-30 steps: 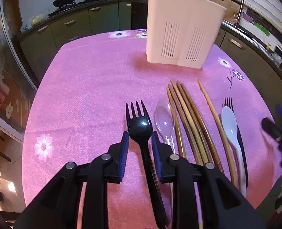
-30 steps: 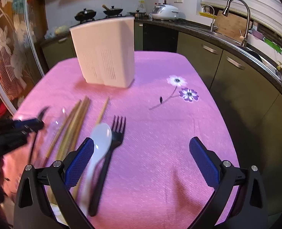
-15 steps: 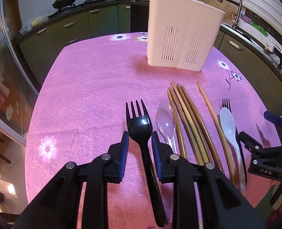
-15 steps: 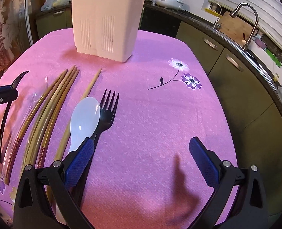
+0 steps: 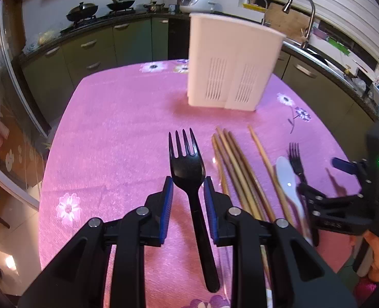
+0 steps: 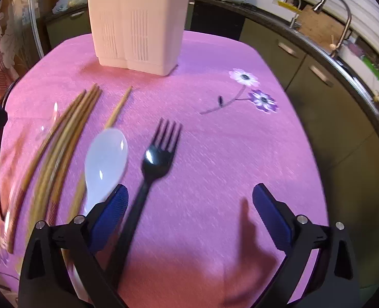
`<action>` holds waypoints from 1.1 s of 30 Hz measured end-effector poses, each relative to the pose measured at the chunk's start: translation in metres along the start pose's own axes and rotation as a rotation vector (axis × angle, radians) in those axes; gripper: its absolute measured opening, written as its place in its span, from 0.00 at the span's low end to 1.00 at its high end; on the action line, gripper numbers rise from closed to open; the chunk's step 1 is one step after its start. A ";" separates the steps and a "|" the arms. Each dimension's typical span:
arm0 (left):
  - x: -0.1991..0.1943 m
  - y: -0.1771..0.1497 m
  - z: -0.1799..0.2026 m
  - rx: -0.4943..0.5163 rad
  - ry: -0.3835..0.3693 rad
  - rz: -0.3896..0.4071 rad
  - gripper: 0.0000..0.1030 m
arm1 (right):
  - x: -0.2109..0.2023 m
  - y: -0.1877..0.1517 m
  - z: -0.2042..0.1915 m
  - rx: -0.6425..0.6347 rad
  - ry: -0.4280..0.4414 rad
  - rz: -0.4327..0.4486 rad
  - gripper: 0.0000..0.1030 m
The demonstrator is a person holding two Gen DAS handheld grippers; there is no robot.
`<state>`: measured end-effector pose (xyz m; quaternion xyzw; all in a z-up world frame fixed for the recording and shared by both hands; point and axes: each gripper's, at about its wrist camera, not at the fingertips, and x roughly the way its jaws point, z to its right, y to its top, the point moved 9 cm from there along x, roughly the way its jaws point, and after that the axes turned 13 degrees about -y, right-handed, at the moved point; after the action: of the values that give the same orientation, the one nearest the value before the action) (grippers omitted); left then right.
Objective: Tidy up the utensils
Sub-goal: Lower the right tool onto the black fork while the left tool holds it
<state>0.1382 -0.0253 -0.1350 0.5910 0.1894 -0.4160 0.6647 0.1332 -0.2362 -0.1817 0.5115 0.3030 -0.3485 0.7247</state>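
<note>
My left gripper (image 5: 188, 190) is shut on a black plastic fork (image 5: 189, 169) and holds it above the pink tablecloth, tines forward. A white slotted utensil holder (image 5: 230, 64) stands at the far side of the table; it also shows in the right wrist view (image 6: 135, 23). Several wooden chopsticks (image 5: 238, 169), a white spoon (image 6: 105, 159) and a second black fork (image 6: 156, 161) lie on the cloth. My right gripper (image 6: 189, 205) is open and empty, low over the second fork's handle, with the spoon just left of its left finger.
A clear plastic spoon (image 6: 46, 125) lies left of the chopsticks. The pink tablecloth (image 5: 117, 133) covers the table. Green kitchen cabinets (image 5: 92, 48) and a sink with a faucet (image 5: 302, 15) surround it. My right gripper shows at the right edge of the left wrist view (image 5: 343, 200).
My left gripper has lifted the black fork off the cloth. My right gripper has moved forward and down toward the white spoon and second fork, still open.
</note>
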 end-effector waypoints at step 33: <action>-0.013 0.006 0.011 0.027 -0.029 0.035 0.23 | 0.010 0.032 -0.021 0.007 0.229 -0.118 0.25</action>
<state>0.1325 -0.0316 -0.1186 0.5971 0.1640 -0.4153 0.6664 0.1627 -0.2106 -0.1787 0.5316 0.4124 -0.3309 0.6617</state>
